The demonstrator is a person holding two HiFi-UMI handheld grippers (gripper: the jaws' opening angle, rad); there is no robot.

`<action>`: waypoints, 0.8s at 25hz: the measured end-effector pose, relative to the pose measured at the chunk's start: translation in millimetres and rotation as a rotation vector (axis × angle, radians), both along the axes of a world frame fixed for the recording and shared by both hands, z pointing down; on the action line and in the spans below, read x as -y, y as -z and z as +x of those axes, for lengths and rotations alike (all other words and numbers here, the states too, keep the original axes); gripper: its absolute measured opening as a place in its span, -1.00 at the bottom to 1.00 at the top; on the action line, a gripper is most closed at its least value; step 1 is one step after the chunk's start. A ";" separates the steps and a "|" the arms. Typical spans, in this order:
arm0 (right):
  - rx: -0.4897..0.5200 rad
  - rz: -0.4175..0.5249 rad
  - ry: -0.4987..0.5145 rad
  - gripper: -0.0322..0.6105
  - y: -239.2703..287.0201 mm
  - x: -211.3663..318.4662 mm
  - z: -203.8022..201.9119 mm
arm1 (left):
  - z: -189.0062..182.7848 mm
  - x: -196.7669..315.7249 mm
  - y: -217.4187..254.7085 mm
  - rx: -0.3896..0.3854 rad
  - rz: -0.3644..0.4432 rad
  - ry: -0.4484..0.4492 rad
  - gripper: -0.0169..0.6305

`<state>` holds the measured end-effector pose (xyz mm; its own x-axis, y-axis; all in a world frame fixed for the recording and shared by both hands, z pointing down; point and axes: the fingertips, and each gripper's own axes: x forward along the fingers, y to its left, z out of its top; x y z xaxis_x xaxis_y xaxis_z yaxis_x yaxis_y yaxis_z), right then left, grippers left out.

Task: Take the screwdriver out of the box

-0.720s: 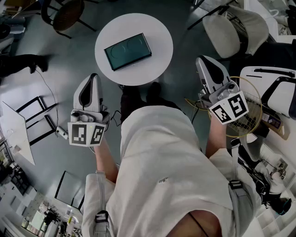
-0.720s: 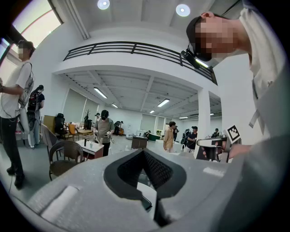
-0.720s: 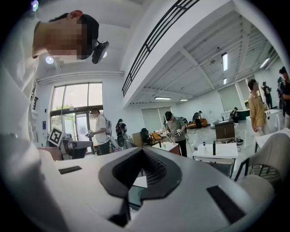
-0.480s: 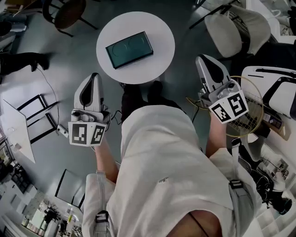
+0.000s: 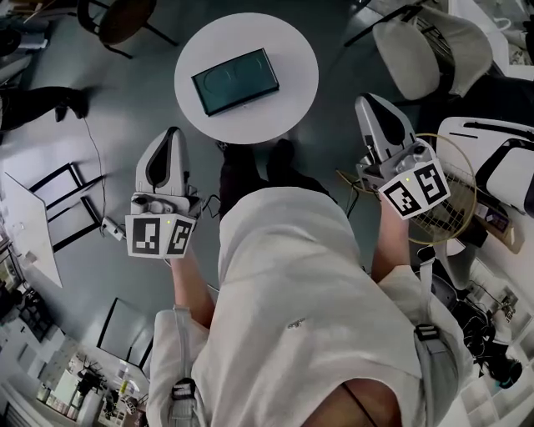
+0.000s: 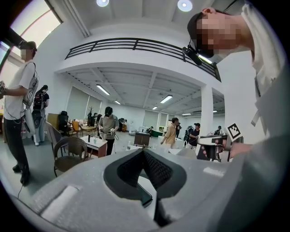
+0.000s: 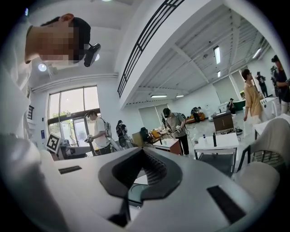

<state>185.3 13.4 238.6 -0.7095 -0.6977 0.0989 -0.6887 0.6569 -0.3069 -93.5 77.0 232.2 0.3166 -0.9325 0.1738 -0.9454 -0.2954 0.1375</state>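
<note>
A dark teal box (image 5: 236,81) lies closed on the small round white table (image 5: 288,50) in front of me; no screwdriver shows. My left gripper (image 5: 171,133) hangs in the air short of the table's near left edge, its jaws shut with nothing between them. My right gripper (image 5: 367,101) is held off the table's right side, also shut and empty. Past the meeting tips of the left gripper (image 6: 144,151), a corner of the box (image 6: 145,197) shows. Under the tips of the right gripper (image 7: 144,151), the box (image 7: 136,192) shows on the white tabletop.
A white chair (image 5: 425,50) stands at the upper right and a brown chair (image 5: 121,23) at the upper left. A round racket (image 5: 450,204) and a black-and-white bag (image 5: 492,167) lie at my right. Other people (image 6: 108,129) stand around tables further off.
Almost nothing: the table and box sit slightly higher in the head view. Both grippers keep their places beside me and stay shut.
</note>
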 end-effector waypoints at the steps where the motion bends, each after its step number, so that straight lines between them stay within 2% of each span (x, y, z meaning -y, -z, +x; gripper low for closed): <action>1: -0.008 -0.010 0.010 -0.88 -3.5 -1.4 -3.0 | 0.0 -0.7 -2.0 0.001 -0.006 -0.001 -0.92; 9: -0.043 -0.007 0.050 -0.88 -20.8 -10.9 -15.2 | 6.5 -8.9 -11.6 0.017 -0.003 -0.002 -0.91; 14: -0.067 -0.004 0.098 -0.88 -24.2 -20.9 -26.2 | 7.4 -15.7 -4.2 0.008 0.047 0.014 -0.91; 20: -0.092 -0.035 0.107 -0.88 -31.7 -22.5 -41.4 | 0.8 -12.2 -9.3 0.020 0.031 0.021 -0.91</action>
<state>143.8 35.9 270.3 -0.7667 -0.6133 0.1897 -0.6413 0.7184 -0.2696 -92.6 89.2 241.4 0.2940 -0.9437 0.1514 -0.9539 -0.2797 0.1093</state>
